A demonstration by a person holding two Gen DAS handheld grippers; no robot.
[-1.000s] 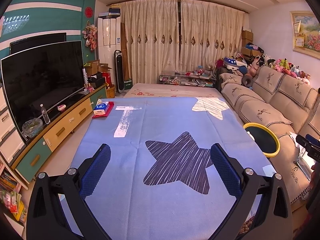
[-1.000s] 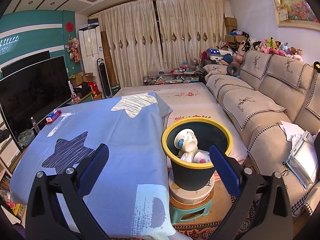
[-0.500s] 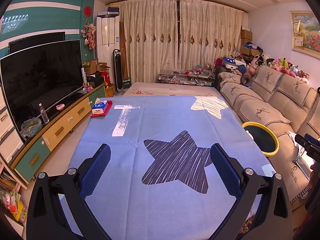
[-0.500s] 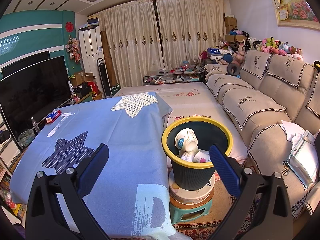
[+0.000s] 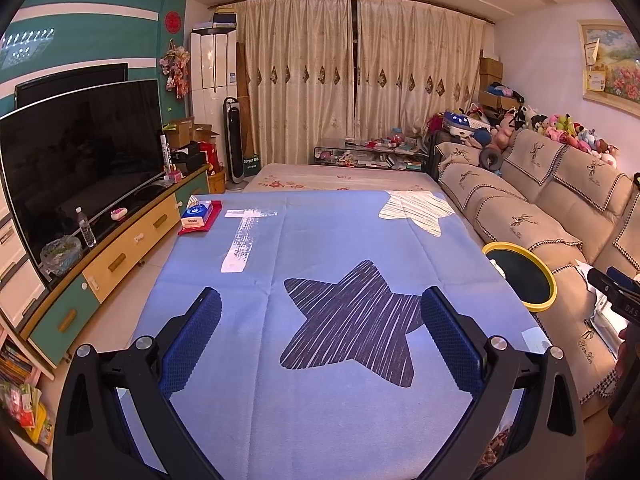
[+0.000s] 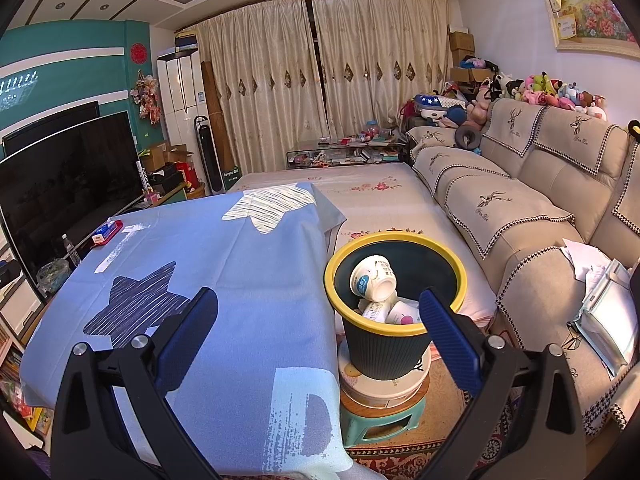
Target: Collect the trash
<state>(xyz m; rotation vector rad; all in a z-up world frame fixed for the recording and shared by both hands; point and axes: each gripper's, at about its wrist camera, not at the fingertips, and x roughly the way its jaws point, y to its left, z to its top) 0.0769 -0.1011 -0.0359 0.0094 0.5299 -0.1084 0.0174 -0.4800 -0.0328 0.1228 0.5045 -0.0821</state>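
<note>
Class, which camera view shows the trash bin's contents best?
The right wrist view: the trash bin is seen whole, with cups inside. The left wrist view catches only its yellow rim and dark interior at the cloth's edge.

Bin (image 5: 545, 307) interior hidden, left view

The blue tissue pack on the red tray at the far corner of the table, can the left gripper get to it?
Probably yes: the open left gripper has only bare blue star-print tablecloth between it and the blue tissue pack, though it lies far across.
</note>
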